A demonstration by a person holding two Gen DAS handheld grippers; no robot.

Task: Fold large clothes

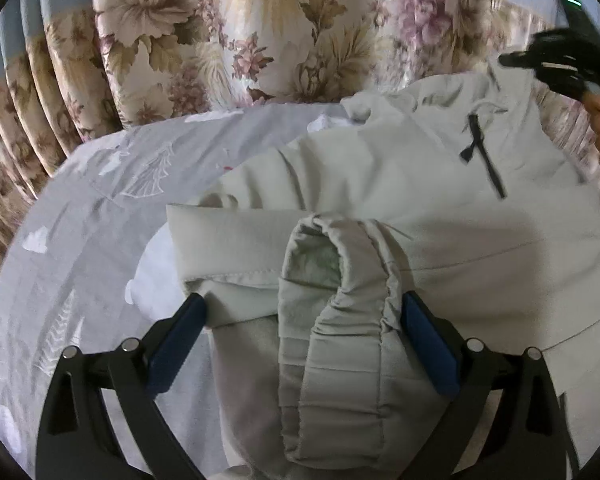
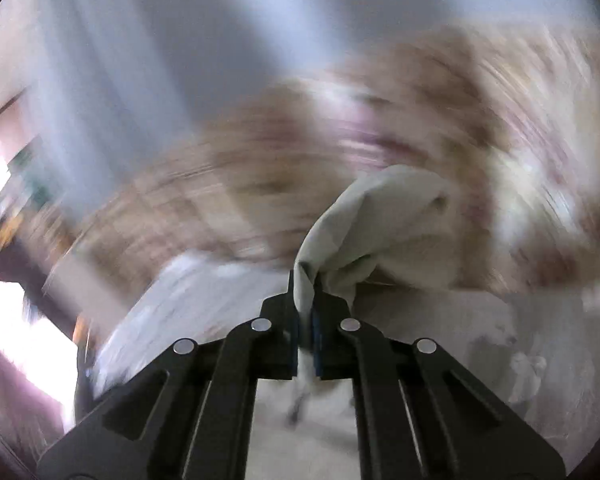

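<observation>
Jacket (image 1: pixel 440 208) | left hand-held gripper (image 1: pixel 302 300) wide, straddling cuff (image 1: pixel 340 280) | right hand-held gripper (image 2: pixel 306 300) pinching its fabric

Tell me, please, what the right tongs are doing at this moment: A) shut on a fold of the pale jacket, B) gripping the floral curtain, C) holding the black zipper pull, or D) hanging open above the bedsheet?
A: in the right wrist view the right tongs are shut tight on a bunch of the pale jacket, with the cloth rising up from between the closed fingers.
</observation>
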